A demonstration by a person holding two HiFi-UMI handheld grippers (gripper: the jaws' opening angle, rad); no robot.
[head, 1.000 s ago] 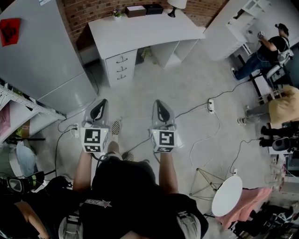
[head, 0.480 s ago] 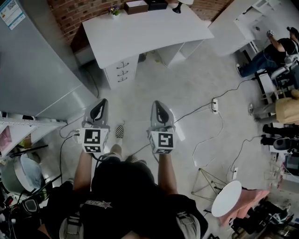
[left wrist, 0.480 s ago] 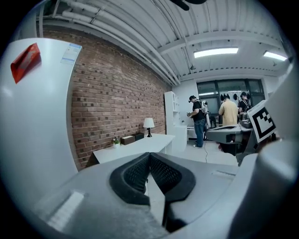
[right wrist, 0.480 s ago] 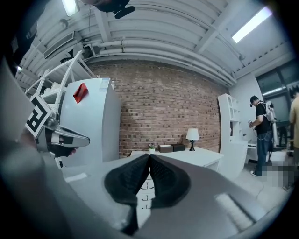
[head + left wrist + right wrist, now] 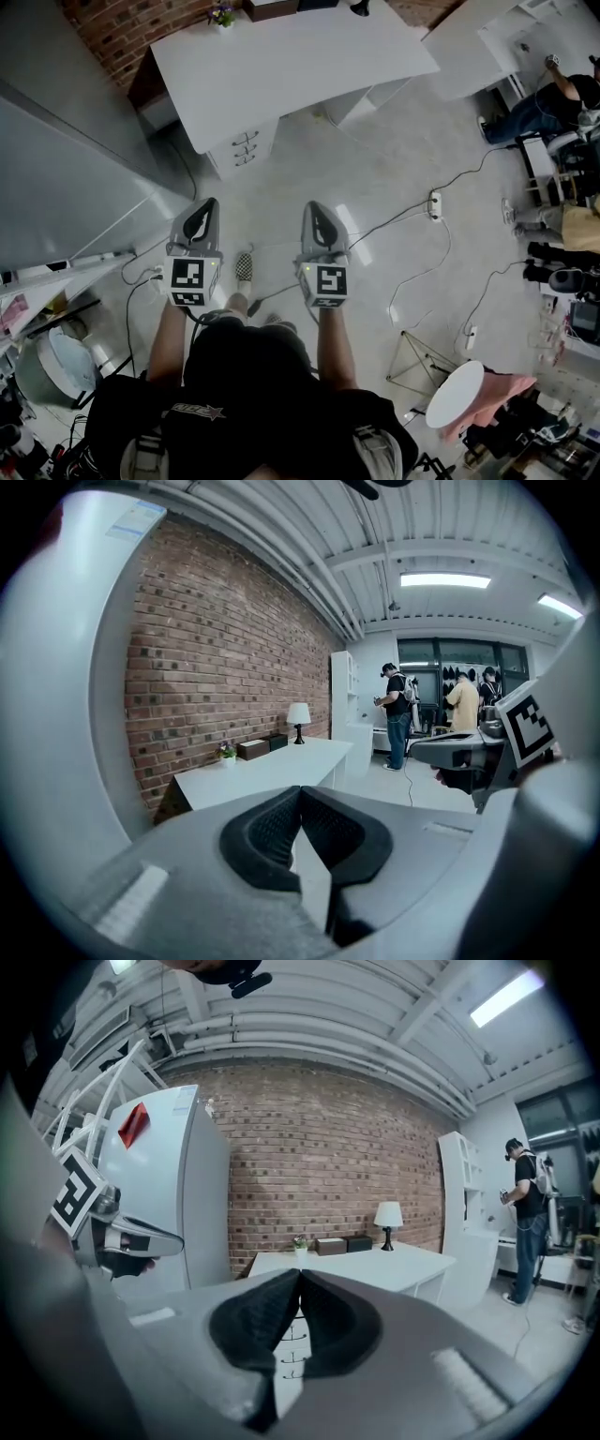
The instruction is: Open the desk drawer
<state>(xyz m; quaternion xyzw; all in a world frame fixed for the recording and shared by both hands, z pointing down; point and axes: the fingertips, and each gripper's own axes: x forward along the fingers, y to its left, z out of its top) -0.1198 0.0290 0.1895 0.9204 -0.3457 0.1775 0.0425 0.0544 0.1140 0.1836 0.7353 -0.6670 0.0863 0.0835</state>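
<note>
A white desk (image 5: 291, 66) stands ahead against the brick wall. Its stack of three drawers (image 5: 242, 150) with dark handles faces me, all pushed in. Both grippers are held side by side above the floor, well short of the desk. My left gripper (image 5: 202, 203) points toward the drawer stack, its jaws closed together with nothing between them (image 5: 300, 790). My right gripper (image 5: 314, 207) is also shut and empty (image 5: 300, 1275). In the right gripper view the drawers (image 5: 293, 1352) show just below its jaw tips, still far off. The left gripper view shows the desk (image 5: 272, 766) top only.
A tall grey fridge (image 5: 66, 159) stands to the left of the desk. A power strip (image 5: 434, 202) and cables trail over the floor on the right. A person (image 5: 548, 98) works at the far right. On the desk stand a lamp (image 5: 387, 1216), boxes and a small plant (image 5: 221, 14).
The desk and its drawers have come nearer and lower in the head view as I walk toward them. Both grippers keep their side-by-side pose, shut.
</note>
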